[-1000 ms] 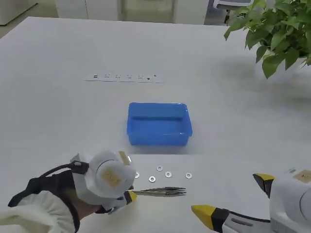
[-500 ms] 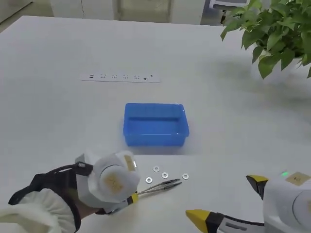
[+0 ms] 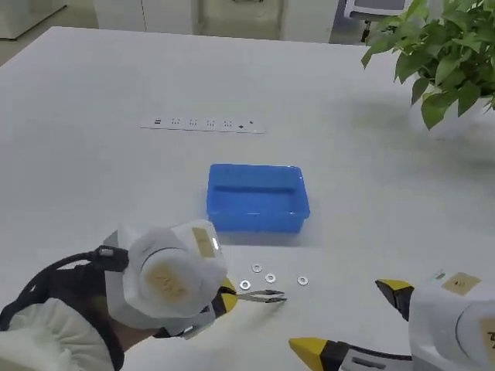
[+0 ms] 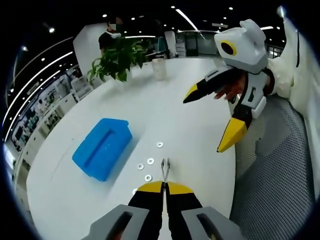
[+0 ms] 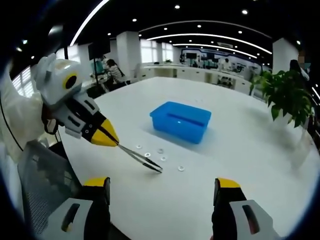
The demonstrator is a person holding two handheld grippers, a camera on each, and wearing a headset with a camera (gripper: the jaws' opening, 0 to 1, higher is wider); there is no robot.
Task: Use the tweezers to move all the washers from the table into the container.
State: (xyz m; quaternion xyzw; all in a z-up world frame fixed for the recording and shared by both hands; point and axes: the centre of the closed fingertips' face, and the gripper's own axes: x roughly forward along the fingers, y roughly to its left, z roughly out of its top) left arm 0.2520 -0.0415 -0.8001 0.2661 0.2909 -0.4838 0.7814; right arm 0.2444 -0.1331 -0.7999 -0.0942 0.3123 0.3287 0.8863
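Note:
My left gripper point(image 3: 226, 300) is shut on a pair of metal tweezers point(image 3: 263, 295) at the table's near edge; its jaws meet on the handle end point(image 4: 162, 187). The tweezers point(image 4: 165, 169) slant down, tips close together, just right of several small steel washers point(image 3: 270, 277) lying loose on the white table. The tips seem to hold no washer. Behind the washers point(image 4: 150, 161) stands a blue container point(image 3: 257, 197), with nothing visible inside. My right gripper point(image 3: 348, 317) hovers open at the near right with nothing between its jaws. The right gripper view shows its open gripper point(image 5: 161, 184) facing the tweezers point(image 5: 142, 157) and washers point(image 5: 163, 158).
A white power strip point(image 3: 203, 124) lies behind the container. A green potted plant point(image 3: 445, 54) stands at the far right. The white table point(image 3: 116, 178) runs wide and bare around the container point(image 5: 181, 120).
My left gripper has lifted and tipped forward, so the tweezers went from lying nearly flat to slanting down beside the washers. The right gripper has stayed open in about the same place.

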